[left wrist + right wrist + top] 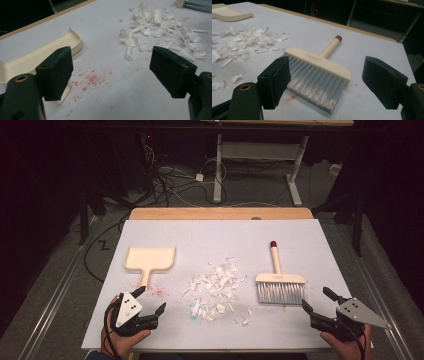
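On the white-covered table [300, 235], seen from the high view, a cream dustpan [150, 258] lies at the left with its handle pointing toward the person, a scatter of white paper scraps [216, 287] sits in the middle, and a cream hand brush [279, 282] lies at the right, bristles toward the person and its red-tipped handle pointing away. The left gripper [151, 299] rests near the table's front edge, just short of the dustpan handle, with its jaws spread wide and nothing between them. The right gripper [317, 299] sits at the front right, just beside the brush's bristle end, jaws likewise wide apart and empty. A faint dusting of red specks [159, 290] marks the sheet beside the dustpan handle.

From the left gripper view, the two black jaws stand far apart (nothing gripped). The dustpan [37, 53] lies behind the left jaw, whose tip overlaps the handle end in the picture; whether they touch cannot be told. The red specks [90, 79] lie between the jaws, and the paper scraps [160, 32] spread beyond the right jaw.

From the right gripper view, the jaws are again wide and hold nothing. The brush [319, 68] lies between and just beyond them, its grey bristles nearest, with the left jaw close against the bristle corner. The scraps [242, 43] lie off to the left, and the dustpan [227, 12] shows at the far corner.
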{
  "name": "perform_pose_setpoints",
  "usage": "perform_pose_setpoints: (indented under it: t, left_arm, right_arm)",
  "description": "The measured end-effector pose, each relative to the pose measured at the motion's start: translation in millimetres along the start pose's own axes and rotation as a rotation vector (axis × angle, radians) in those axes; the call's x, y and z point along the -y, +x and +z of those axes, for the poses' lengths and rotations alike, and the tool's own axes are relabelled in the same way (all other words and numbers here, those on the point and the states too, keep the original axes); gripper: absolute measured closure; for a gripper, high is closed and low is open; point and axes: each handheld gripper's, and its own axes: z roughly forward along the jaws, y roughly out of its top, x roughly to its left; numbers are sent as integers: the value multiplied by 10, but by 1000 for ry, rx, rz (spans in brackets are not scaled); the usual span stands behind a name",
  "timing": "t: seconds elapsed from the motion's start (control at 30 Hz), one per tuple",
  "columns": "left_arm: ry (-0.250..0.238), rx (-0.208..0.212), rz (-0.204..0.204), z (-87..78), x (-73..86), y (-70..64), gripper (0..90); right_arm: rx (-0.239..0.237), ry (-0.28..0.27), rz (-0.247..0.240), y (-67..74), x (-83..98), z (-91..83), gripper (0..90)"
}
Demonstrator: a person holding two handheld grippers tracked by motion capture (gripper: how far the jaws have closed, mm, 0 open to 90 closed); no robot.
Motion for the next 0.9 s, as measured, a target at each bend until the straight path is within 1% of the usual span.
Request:
perform_pose_setpoints:
  t: [0.07,0.13,0.17,0.3,0.33,0.37,0.43,0.47,0.5,0.53,0.57,0.6,0.63,0.67,0.7,0.73,0.77,0.83,0.9]
  left_arm:
    - [3,10,13,26,-14,-23,183]
    - [13,16,28,41,-13,-51,183]
    - [15,23,31,47,2,-62,183]
    - [23,28,31,51,16,-44,185]
    - [17,27,28,43,16,-39,185]
    - [10,30,24,38,18,-34,185]
    - [14,33,28,32,23,-28,185]
    - [17,35,30,32,25,-31,185]
    - [17,36,34,29,26,-37,185]
    - [19,39,42,28,27,-53,185]
    - [19,39,42,28,27,-53,185]
    - [21,40,45,29,28,-59,185]
    - [22,43,45,31,28,-59,185]
    - [20,45,43,39,23,-55,185]
    - [20,45,43,39,23,-55,185]
    - [20,46,44,44,21,-57,185]
    - [21,47,50,48,19,-60,185]
    - [22,52,61,60,15,-75,185]
    - [19,55,63,62,15,-78,185]
  right_arm:
    - [-9,2,-1,-18,9,-19,238]
    - [-4,1,1,-21,6,-31,241]
    - [-9,0,8,-29,-3,-47,248]
    - [-7,11,13,-11,-13,-45,250]
    - [-5,23,-6,6,-23,-35,250]
    - [-5,25,-8,9,-25,-30,250]
    - [-7,30,-7,9,-24,-22,251]
    - [-4,51,-8,6,-20,6,253]
    - [1,61,7,6,-17,14,253]
    - [16,73,16,4,-19,28,284]
    - [16,73,16,4,-19,28,284]
    - [29,94,34,-18,-20,63,285]
    - [29,94,34,-18,-20,63,285]
    - [33,114,33,-40,-24,108,288]
    - [27,122,40,-57,-28,138,287]
    - [23,127,50,-73,-36,162,288]
    - [30,134,59,-81,-49,190,291]
    - [35,140,64,-93,-88,252,291]
    - [36,145,52,-94,-133,306,293]
